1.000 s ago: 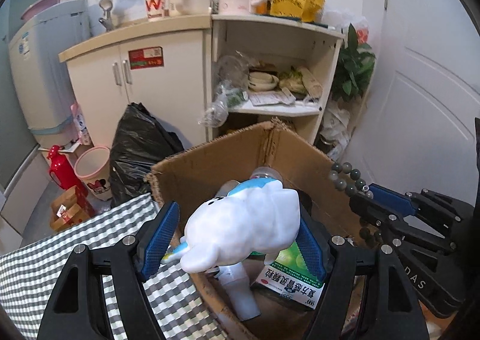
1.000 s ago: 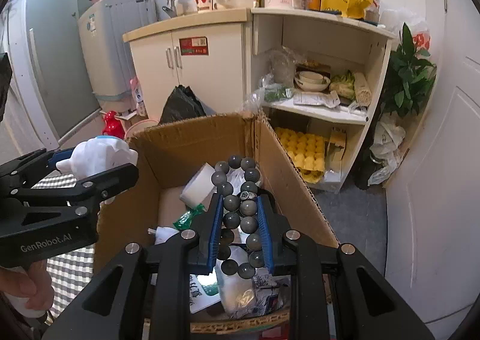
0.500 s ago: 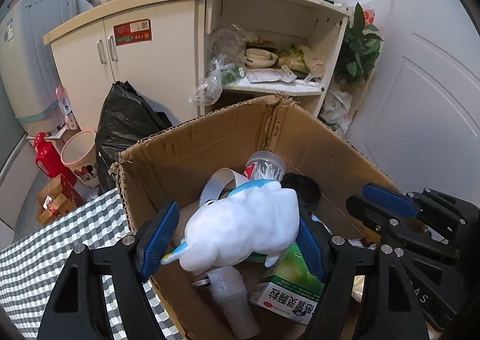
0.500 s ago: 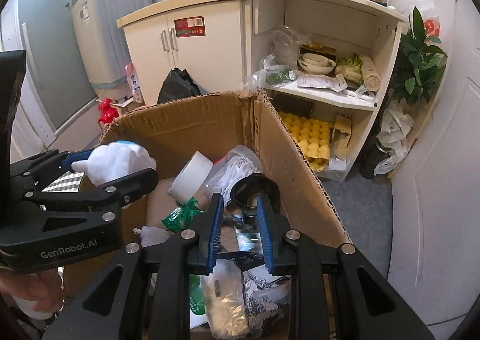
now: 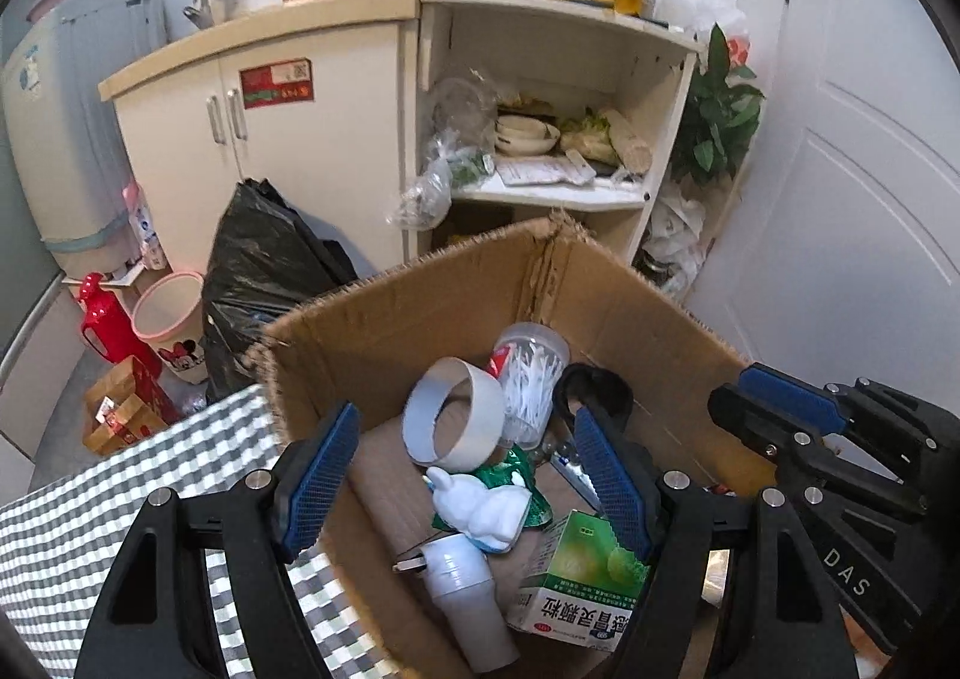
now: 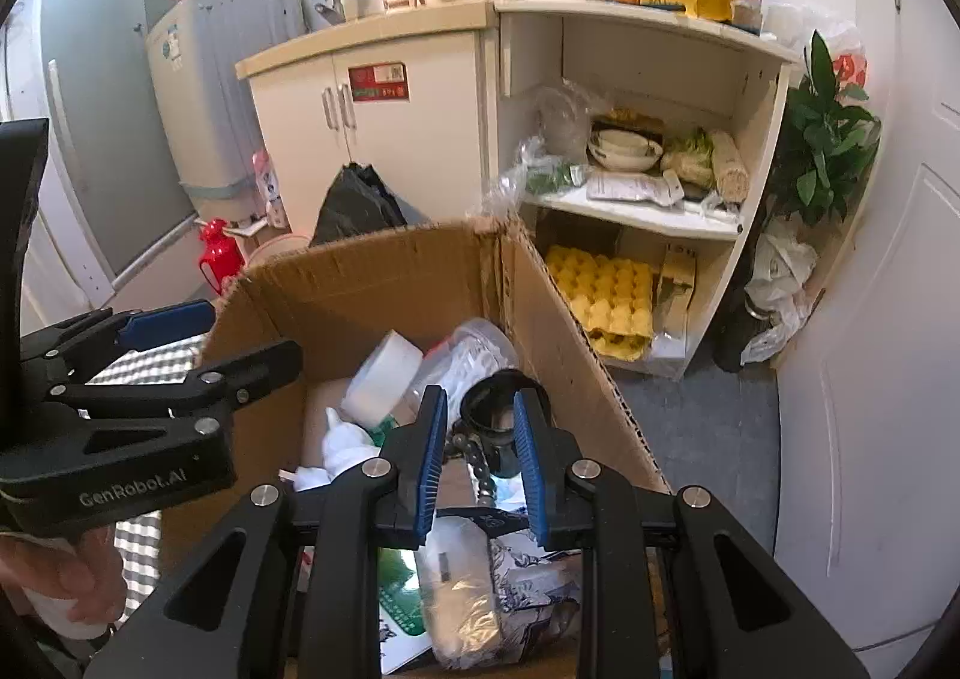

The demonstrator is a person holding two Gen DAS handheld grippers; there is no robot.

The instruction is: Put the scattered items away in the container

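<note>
left gripper (image 5: 465,484) wide, empty (over box (image 5: 420,313)) | right gripper (image 6: 480,454) parted, empty

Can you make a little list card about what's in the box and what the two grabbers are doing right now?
container: cardboard box, open at the top
white plush toy: lying inside the box, on a green packet
tape roll: inside, leaning behind the toy
cotton swab jar: inside, by the back wall
green medicine box: inside, near the front
bead string: inside, on the right side
left hand-held gripper: open, empty, above the box
right hand-held gripper: open, empty, above the box
</note>
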